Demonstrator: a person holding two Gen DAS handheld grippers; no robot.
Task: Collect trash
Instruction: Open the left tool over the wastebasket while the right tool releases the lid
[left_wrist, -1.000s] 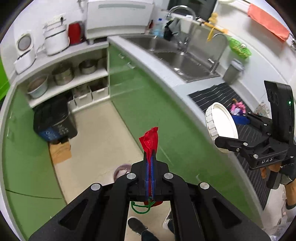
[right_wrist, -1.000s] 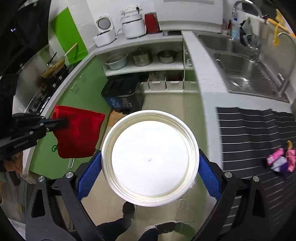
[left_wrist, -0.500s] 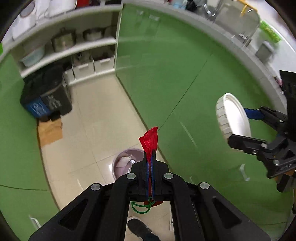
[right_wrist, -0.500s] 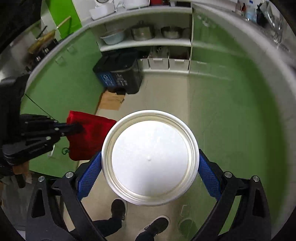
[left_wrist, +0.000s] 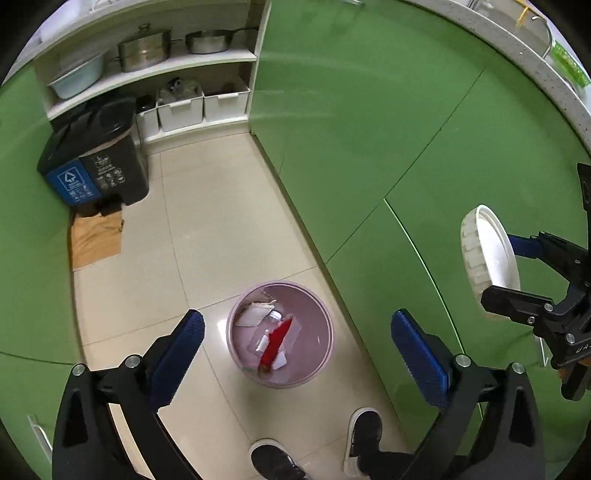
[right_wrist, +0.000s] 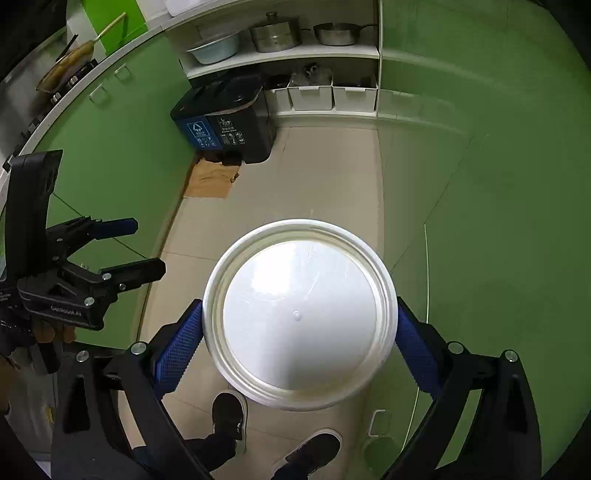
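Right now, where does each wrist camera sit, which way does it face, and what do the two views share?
Left wrist: sits on the left gripper, facing down at the floor and the pink bin holding a red bag; open blue fingers, the person's shoes and the right gripper show.
Right wrist: sits on the right gripper, facing down; the white lid it clamps fills the centre, with shoes and the left gripper at left.
Shared: the black recycling bin, the pot shelf and green cabinets.
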